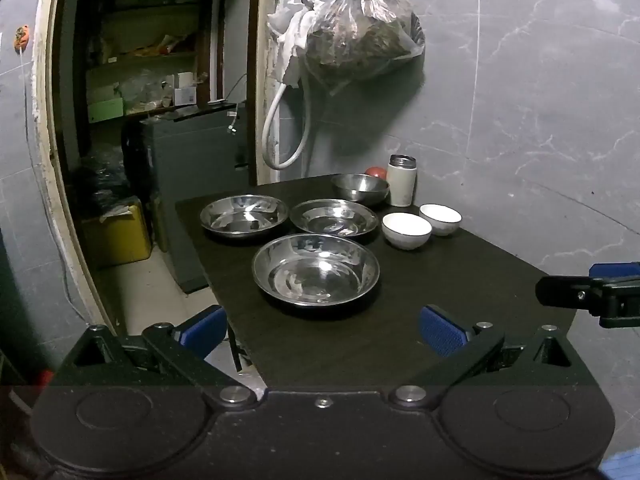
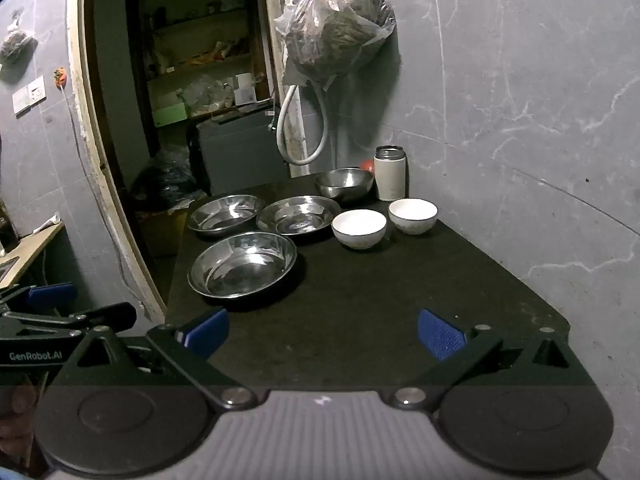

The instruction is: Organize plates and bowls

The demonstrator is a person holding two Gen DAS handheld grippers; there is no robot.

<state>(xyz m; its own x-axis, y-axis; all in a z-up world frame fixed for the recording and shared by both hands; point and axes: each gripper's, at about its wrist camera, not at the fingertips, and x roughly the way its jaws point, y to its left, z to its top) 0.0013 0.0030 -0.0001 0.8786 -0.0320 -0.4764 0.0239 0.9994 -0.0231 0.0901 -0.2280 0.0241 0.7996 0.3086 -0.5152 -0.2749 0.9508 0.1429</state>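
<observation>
- Here, three steel plates, the nearest [image 1: 316, 270], the far-left [image 1: 244, 214] and the far-right [image 1: 334, 218], are seen apart on the dark table [image 1: 460, 280].
- Two white bowls [image 1: 407, 230] [image 1: 440, 219] are set beside them, and a steel bowl [image 1: 360, 188] behind, next to a flask [image 1: 401, 180].
- The left gripper [image 1: 322, 330] and the right gripper [image 2: 322, 330] are spread wide, with nothing held.

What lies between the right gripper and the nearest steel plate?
Only bare dark table. In the right wrist view nothing stands between the open right gripper and the nearest steel plate.
</observation>
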